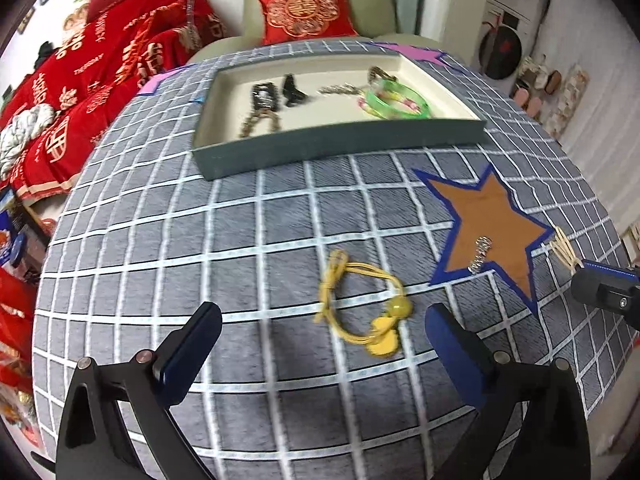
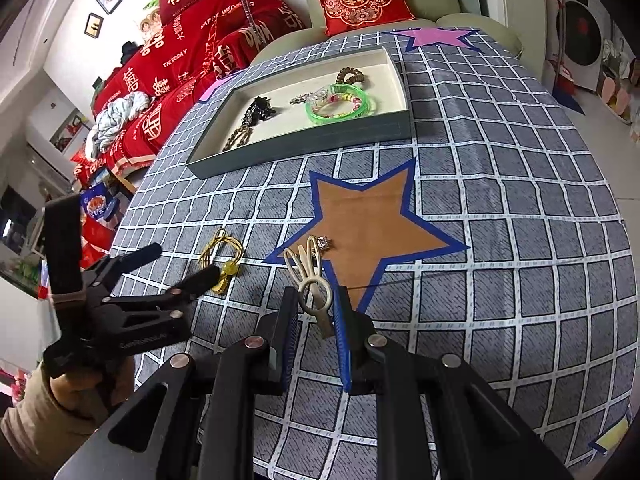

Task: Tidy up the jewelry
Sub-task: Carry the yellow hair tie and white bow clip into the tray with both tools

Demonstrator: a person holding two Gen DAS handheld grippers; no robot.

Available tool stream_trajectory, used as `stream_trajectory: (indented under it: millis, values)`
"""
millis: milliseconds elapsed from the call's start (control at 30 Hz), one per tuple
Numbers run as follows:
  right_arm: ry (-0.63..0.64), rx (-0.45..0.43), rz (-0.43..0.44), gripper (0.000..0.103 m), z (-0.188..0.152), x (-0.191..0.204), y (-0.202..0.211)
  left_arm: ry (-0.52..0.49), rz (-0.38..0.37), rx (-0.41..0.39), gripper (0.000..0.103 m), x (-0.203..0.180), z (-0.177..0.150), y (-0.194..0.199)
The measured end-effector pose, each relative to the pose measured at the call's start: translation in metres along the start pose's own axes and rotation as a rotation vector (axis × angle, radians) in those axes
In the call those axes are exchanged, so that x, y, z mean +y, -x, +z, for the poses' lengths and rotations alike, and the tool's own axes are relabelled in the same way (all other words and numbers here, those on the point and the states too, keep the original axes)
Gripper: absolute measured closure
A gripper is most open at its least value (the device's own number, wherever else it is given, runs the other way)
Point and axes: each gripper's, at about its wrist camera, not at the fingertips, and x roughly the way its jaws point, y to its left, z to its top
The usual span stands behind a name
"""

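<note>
Table (image 1: 240,216) covered with a grey cloth in a white grid; an orange star with blue border (image 1: 486,224) and a pink star (image 2: 436,37) are marked on it.

Left tongs (image 1: 320,344): jaws spread wide, nothing between the pads. They hang above the cloth, pointing steeply down. A yellow hair tie with a bead and flat yellow charms (image 1: 360,304) lies on the cloth just ahead of and between the two fingers, not touched by either. In the right wrist view the same left tongs (image 2: 180,268) appear at the left, held by a hand (image 2: 80,392) in a beige sleeve, with the yellow hair tie (image 2: 224,260) at their tips.

Right tongs (image 2: 316,312): jaws nearly closed, clamped on a cream hair clip (image 2: 310,280) with a looped end; the clip's prongs stick out forward over the lower left point of the orange star. A small silver sparkly piece (image 2: 323,243) lies on the star just beyond the clip.

Shallow grey tray with cream lining (image 1: 340,142) sits at the far side of the table. Inside: green bangles (image 1: 398,100) at right, a brown beaded bracelet (image 2: 351,77) behind them, a silver piece at centre, dark items and a beaded strand (image 1: 258,120) at left.
</note>
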Motion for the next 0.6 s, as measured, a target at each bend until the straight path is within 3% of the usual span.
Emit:
stream_trajectory:
  millis: [133, 200, 300, 367, 433, 600]
  values:
    - [-0.007, 0.005, 0.003, 0.084, -0.002, -0.001, -0.001, -0.02, 0.002, 0.024, 0.0, -0.009, 0.004, -0.013]
    - [-0.008, 0.005, 0.004, 0.084, -0.002, -0.002, -0.001, -0.019, 0.006, 0.052, 0.01, -0.01, 0.002, -0.023]
    - [-0.01, 0.002, 0.004, 0.084, -0.002, -0.002, -0.001, 0.004, -0.011, 0.03, 0.022, -0.007, 0.001, -0.018]
    - [-0.013, 0.002, 0.004, 0.084, -0.002, -0.003, -0.001, -0.02, -0.027, 0.009, 0.06, -0.009, 0.001, -0.014]
    - [-0.015, 0.001, 0.004, 0.084, -0.002, -0.004, -0.002, -0.032, -0.041, 0.006, 0.079, -0.009, -0.001, -0.013]
    - [-0.019, -0.008, 0.0, 0.084, -0.002, -0.004, 0.0, 0.008, -0.09, -0.015, 0.08, -0.001, 0.001, -0.006]
